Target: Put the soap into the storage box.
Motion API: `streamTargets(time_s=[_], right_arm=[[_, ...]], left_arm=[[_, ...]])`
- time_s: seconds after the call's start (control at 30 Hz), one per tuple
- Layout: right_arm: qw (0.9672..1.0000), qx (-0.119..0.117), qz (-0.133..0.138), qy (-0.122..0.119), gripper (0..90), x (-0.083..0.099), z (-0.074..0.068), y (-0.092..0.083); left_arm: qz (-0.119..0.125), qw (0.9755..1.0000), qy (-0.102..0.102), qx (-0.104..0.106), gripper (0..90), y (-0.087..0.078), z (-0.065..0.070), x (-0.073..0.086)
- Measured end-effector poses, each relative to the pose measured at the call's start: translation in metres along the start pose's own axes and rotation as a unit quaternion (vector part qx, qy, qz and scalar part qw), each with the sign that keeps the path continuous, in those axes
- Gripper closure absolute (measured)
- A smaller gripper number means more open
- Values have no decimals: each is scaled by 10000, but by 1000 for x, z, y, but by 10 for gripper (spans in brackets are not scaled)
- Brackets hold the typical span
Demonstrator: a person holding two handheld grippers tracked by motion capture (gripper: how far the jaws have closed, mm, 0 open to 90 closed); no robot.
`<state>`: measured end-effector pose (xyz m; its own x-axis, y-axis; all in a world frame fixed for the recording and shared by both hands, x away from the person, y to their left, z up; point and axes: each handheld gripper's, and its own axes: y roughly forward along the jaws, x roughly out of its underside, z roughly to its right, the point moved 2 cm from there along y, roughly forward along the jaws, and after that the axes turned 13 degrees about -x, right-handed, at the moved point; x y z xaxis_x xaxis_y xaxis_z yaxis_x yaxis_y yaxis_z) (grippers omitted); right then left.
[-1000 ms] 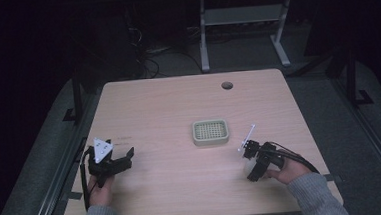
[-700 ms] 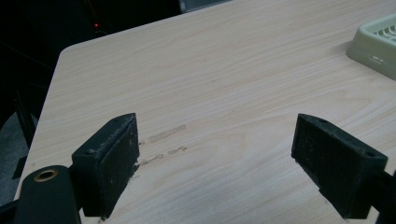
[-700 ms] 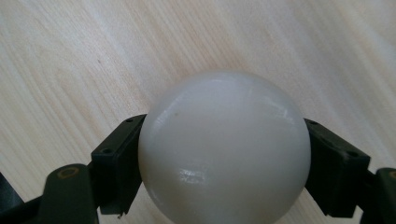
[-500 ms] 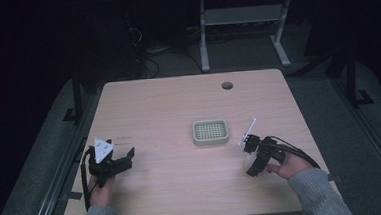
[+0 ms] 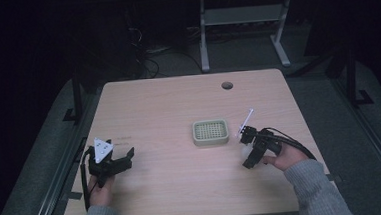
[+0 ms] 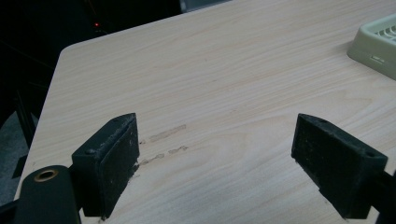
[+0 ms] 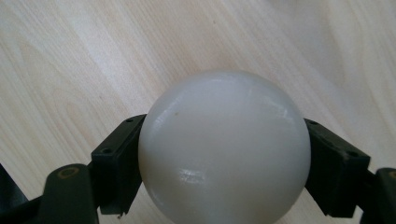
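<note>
1. Right hand-held gripper (image 5: 248,150) clamping a smooth white ball (image 7: 224,149) between both jaws, low over the table (image 5: 178,108) near its right edge.
2. Left hand-held gripper (image 6: 215,163) resting with jaws spread wide, gripping nothing, near the left front edge, faint smudge marks (image 6: 163,142) lying on the wood just ahead.
3. Pale green perforated tray (image 5: 210,132) sitting mid-table, just left of the right hand-held gripper, well apart from the left.
4. Thin white stick (image 5: 245,122) lying beside the tray.
</note>
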<state>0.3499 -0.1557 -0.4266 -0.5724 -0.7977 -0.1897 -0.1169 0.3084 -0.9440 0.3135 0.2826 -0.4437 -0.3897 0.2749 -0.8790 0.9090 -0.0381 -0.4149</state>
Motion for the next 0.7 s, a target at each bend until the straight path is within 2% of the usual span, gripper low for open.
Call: streamTargets(time_s=[0.37, 0.5, 0.7], right_arm=[[10000, -45, -54, -40, 220, -11, 4, -7], [9999, -126, 50, -19, 220, -14, 6, -10], [9999, -100, -35, -43, 220, -21, 7, -13]], left_arm=[[8, 10000, -6, 5, 148, 0, 0, 0], [12, 10000, -4, 3, 149, 0, 0, 0], [2, 10000, -5, 6, 148, 0, 0, 0]])
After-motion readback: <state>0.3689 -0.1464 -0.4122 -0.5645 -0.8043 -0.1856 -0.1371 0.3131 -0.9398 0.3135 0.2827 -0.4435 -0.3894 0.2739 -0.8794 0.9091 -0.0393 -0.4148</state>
